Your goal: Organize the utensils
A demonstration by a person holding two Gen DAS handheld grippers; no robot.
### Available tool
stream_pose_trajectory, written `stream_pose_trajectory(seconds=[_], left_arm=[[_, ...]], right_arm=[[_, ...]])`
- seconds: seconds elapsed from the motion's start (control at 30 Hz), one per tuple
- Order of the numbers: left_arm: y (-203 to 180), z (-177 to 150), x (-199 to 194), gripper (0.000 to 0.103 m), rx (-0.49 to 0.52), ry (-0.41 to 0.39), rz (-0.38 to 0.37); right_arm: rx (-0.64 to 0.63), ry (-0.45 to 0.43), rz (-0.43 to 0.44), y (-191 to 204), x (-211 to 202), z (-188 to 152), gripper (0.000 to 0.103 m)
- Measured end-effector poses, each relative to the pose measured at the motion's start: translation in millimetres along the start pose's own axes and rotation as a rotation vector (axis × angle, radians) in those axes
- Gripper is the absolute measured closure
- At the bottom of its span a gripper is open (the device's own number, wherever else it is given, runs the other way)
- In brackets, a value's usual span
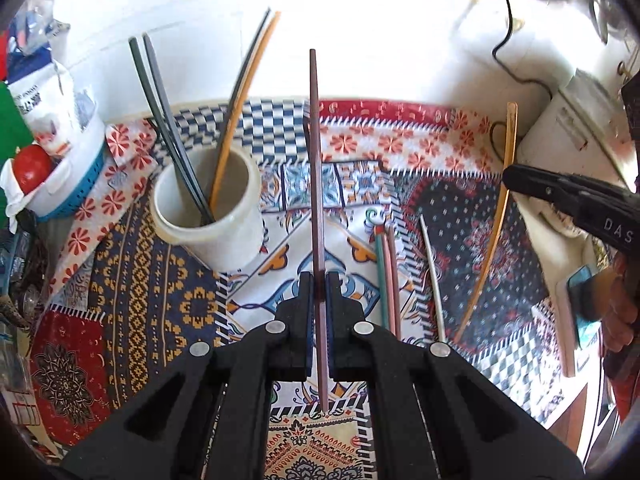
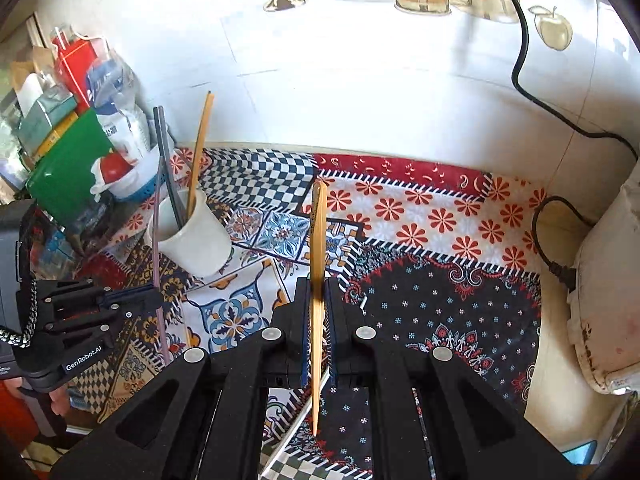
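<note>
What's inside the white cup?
The white cup holds chopsticks standing up: two dark grey ones, an orange one and a black one beside it. Their tips and the cup's bottom are hidden.

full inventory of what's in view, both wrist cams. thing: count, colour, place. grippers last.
cup: one, white, on the cloth at left, holds chopsticks
chopsticks in the cup: two grey, one black, one orange, leaning out
loose chopsticks: green, pink, brown and white, flat on the cloth right of centre
tablecloth: one, patchwork pattern, covers the table
basket: one, white and blue, far left by the wall
cable: one, black, along the wall at right
left gripper: shut on a mauve chopstick
right gripper: shut on an orange chopstick
</note>
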State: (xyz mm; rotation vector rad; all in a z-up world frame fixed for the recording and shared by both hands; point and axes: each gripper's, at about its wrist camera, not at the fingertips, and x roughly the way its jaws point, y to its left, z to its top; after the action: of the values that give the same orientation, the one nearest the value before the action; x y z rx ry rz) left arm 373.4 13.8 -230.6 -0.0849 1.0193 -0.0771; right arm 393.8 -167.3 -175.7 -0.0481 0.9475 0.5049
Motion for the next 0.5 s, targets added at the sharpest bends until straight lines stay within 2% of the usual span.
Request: stream_pose_trajectory(seconds=[0.2,0.37,0.4,0.5], left_arm=[[6,14,-39,0.099,-0.026,-0.115,0.002],[10,27,-65,0.099,-0.046,-0.199,0.002],[11,29,-69,0.099,-0.05,-0.216,0.005],[17,35,-83,0.099,-0.06,-0.259,0.016]], right_arm=[[-0.008,-0.079,0.01,7,-20,14,0.098],[-0.018,-0.117,0.026,14,-26,27,0.098],[-0.023,-0.124,0.029,16,-26,29,0.101],[-0.036,-0.139,0.043,23,-29,36,0.102]])
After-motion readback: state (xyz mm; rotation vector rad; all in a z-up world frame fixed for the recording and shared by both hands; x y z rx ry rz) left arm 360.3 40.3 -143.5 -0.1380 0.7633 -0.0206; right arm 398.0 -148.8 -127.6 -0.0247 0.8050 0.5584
